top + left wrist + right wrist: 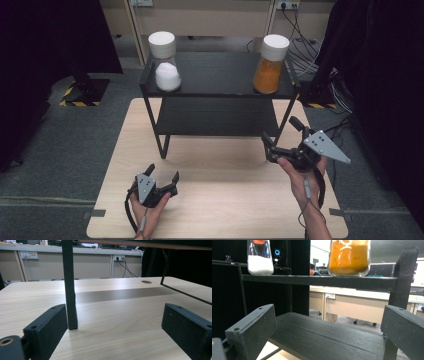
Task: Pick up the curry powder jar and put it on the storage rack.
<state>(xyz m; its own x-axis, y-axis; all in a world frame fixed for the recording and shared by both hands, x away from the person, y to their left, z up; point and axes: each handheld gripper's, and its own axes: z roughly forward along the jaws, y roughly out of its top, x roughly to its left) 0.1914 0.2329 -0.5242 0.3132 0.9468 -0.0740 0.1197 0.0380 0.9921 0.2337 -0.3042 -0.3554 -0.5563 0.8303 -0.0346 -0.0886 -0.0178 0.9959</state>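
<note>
On top shelf of black rack (220, 75), orange jar (270, 63) stood at right end, white jar (164, 61) left. Right gripper (283, 135) gaped empty, below shelf; best raised, squared on jar body. Left gripper (162, 173) spread empty, low over table (225, 200).

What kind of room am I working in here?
Probably a lab or office test space. A light wooden table carries a black two-tier shelf with two jars, black curtains hang at both sides, and hazard-striped tape marks the grey carpet.
</note>
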